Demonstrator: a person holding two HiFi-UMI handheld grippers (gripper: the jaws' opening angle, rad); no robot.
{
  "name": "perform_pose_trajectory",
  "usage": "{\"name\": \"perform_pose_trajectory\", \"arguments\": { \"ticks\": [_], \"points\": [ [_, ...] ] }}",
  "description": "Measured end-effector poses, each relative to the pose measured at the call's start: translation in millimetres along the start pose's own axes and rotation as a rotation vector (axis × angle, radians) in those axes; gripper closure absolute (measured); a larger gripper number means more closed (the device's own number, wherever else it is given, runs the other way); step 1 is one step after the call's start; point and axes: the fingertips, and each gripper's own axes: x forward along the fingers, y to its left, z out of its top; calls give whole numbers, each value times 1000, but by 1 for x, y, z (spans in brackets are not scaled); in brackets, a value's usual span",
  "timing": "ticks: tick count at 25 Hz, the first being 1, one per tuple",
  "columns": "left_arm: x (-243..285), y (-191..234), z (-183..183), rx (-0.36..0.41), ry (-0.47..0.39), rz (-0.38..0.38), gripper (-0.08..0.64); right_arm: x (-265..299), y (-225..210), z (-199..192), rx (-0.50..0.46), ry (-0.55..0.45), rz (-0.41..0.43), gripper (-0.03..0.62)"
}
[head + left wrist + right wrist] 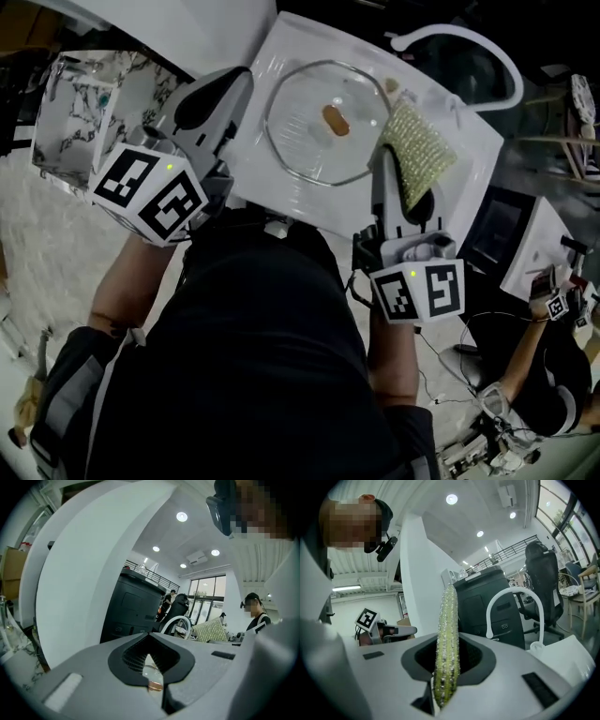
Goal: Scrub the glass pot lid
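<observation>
My left claw (pixel 246 91) is clamping the clear, brown-knobbed glass pot lid (pixel 305 145) by its rim; my right claw (pixel 389 167) is gripping a glittery yellow-green sponge (pixel 420 150).

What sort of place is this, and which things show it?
Probably an open office or lab with a mock sink station: a white faucet, an office chair and a black cabinet behind it.
</observation>
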Motion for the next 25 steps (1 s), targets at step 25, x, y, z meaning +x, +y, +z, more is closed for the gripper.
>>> {"name": "perform_pose_trajectory", "arguments": {
  "ticks": [25],
  "points": [
    [-20, 6, -5, -22, 12, -22, 558, 3, 23, -4, -18, -1, 26, 526]
  ]
}}
